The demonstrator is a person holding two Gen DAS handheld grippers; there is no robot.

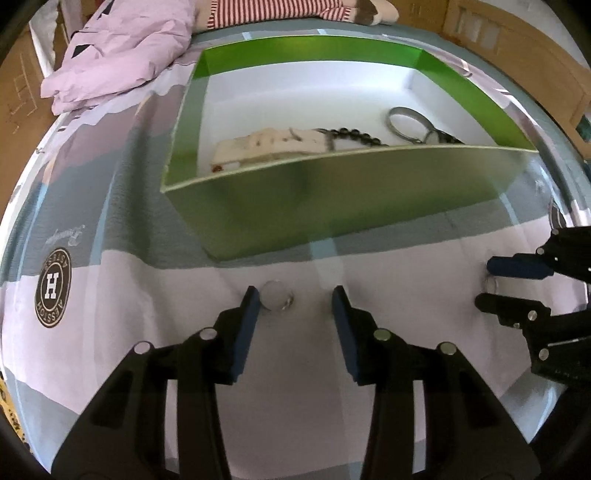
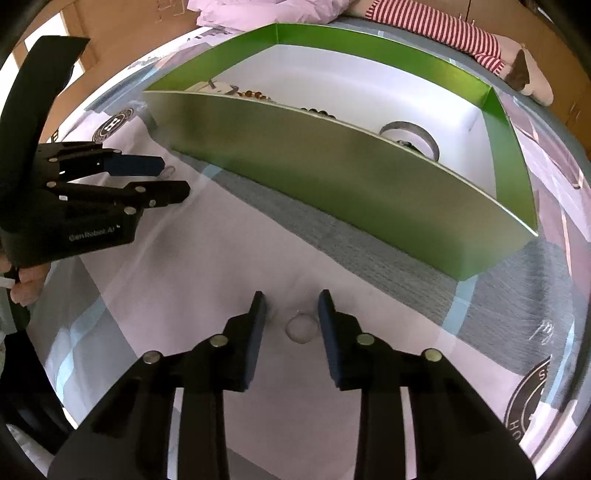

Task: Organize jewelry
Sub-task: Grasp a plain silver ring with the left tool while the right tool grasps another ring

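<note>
Two small clear rings lie on the patterned bedsheet in front of a green box. One ring sits between the fingers of my left gripper, touching the left pad only, so the jaws stand open. The other ring lies between the fingers of my right gripper, close to the right pad and not pinched. The box's white inside holds a metal bangle, a dark bead bracelet and a pale pouch. Each gripper shows in the other's view: right gripper, left gripper.
A pink quilt and a red-striped soft toy lie behind the box. Wooden furniture stands at the far right. A person's hand holds the left gripper. The sheet carries a round logo.
</note>
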